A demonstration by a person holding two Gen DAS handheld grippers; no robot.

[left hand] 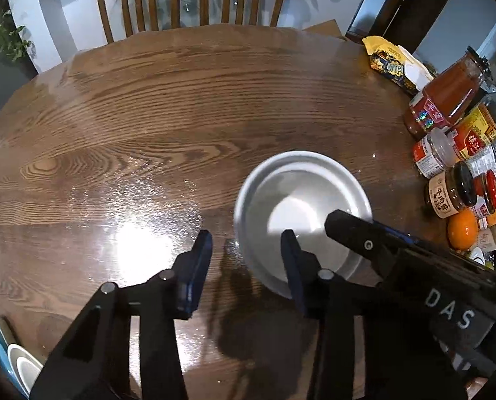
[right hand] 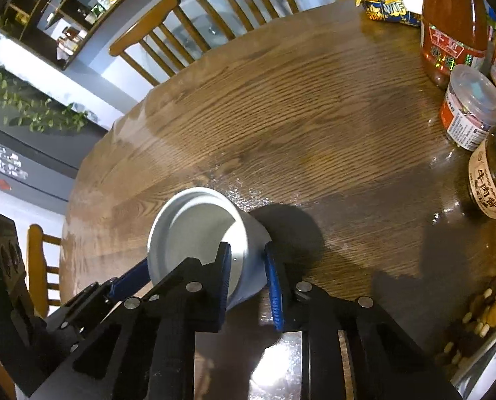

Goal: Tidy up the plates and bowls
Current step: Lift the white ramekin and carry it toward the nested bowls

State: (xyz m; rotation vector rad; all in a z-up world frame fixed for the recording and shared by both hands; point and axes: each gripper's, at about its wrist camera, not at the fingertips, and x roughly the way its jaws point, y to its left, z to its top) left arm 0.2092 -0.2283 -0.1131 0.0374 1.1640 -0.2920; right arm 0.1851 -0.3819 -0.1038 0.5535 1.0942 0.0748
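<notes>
Now both grippers at one white bowl (right hand: 198, 236) — right gripper (right hand: 248, 276) clamped across its wall, left gripper (left hand: 248, 263) astride the rim, unclenched.

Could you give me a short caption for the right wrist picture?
Right hand-held gripper straddling the wall of a white ceramic bowl on a round wooden table.

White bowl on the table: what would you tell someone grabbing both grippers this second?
Right gripper: shut on the white bowl's wall, one finger inside, one outside.
Left gripper: open, straddling another part of the rim, not pressing.
Bowl stands upright on the wooden table; other dishes sit at its near left edge.
Done: bowl gripped. Left: lift it and, probably, stack it with those dishes.
</notes>
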